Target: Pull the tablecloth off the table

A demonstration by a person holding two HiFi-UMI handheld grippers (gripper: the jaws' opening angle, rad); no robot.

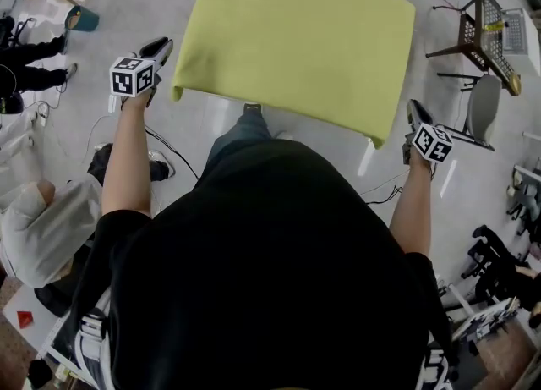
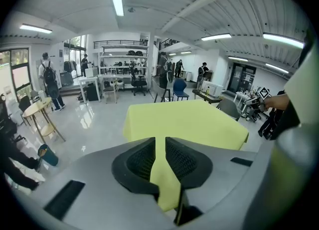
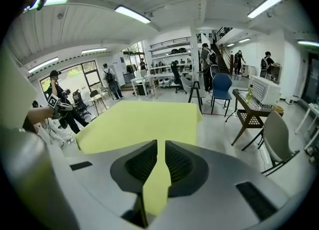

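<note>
A yellow-green tablecloth (image 1: 296,33) lies flat over the table, its near corners hanging down. My left gripper (image 1: 162,45) is at the near left corner, and my right gripper (image 1: 412,111) is at the near right corner. In the left gripper view the jaws of the left gripper (image 2: 159,146) stand a narrow slit apart, and the tablecloth (image 2: 184,119) fills that slit. The right gripper (image 3: 160,149) looks the same, with the tablecloth (image 3: 139,119) showing as a strip between its jaws. I see neither pair of pads pressing on the fabric.
A wooden side table with a wire basket (image 1: 482,33) and a grey chair (image 1: 483,105) stand to the right. Cables (image 1: 169,147) run over the floor by my feet. A person in white (image 1: 51,227) crouches at the left, with others standing farther off.
</note>
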